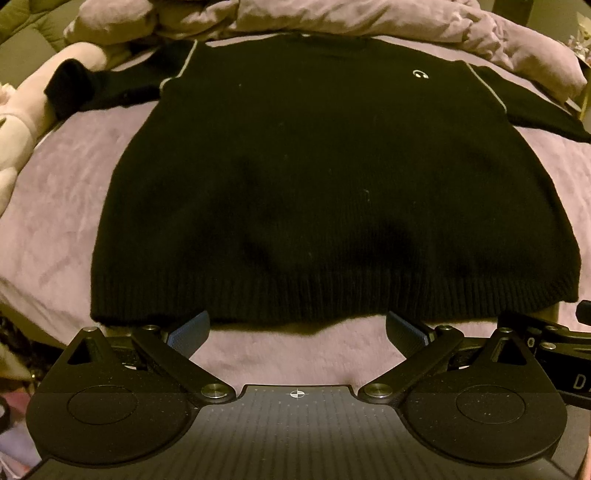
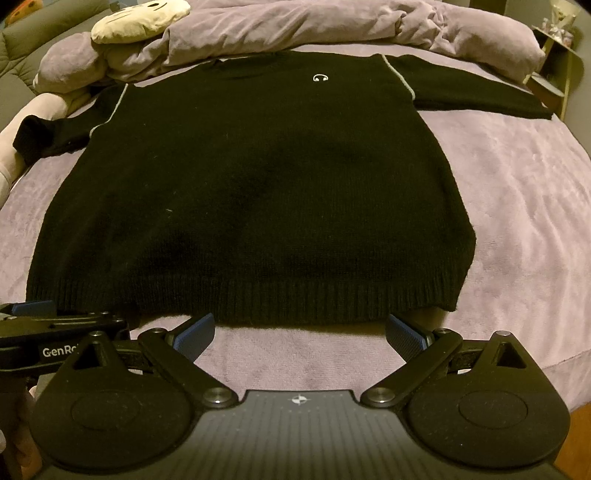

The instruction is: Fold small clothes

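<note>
A black knit sweater point(image 1: 325, 177) lies flat and face up on a lilac bed cover point(image 1: 66, 206), both sleeves spread out and its ribbed hem nearest me. It has pale piping at the shoulders and a small white logo on the chest. It also fills the right wrist view point(image 2: 258, 177). My left gripper point(image 1: 297, 328) is open and empty, its blue pads just short of the hem. My right gripper point(image 2: 299, 332) is open and empty at the hem too. The left gripper shows at the left edge of the right wrist view point(image 2: 55, 332).
A crumpled lilac duvet point(image 2: 295, 29) lies along the far side of the bed. A pink plush toy point(image 1: 22, 125) lies at the left and a cream cushion point(image 2: 140, 18) at the back left. The bed's right edge point(image 2: 576, 354) drops to a wooden floor.
</note>
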Action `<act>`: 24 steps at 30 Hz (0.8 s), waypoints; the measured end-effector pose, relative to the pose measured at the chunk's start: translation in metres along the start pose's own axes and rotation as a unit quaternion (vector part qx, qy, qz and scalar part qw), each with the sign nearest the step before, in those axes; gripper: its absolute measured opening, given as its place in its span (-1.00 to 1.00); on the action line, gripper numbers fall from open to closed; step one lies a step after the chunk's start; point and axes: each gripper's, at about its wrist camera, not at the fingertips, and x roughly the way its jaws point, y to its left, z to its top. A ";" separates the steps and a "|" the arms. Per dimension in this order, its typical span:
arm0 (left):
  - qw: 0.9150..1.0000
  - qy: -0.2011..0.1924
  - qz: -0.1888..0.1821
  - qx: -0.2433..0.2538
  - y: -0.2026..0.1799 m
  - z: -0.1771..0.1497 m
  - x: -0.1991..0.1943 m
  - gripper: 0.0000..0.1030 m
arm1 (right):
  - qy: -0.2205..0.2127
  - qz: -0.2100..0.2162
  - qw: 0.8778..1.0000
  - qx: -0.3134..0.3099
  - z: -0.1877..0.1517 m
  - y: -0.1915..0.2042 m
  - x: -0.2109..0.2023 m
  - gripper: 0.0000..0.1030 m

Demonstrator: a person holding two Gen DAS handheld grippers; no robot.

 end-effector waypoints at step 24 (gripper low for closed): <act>1.000 0.021 -0.002 -0.008 0.002 0.002 0.010 1.00 | 0.012 0.003 1.000 0.000 0.005 0.001 0.007 0.92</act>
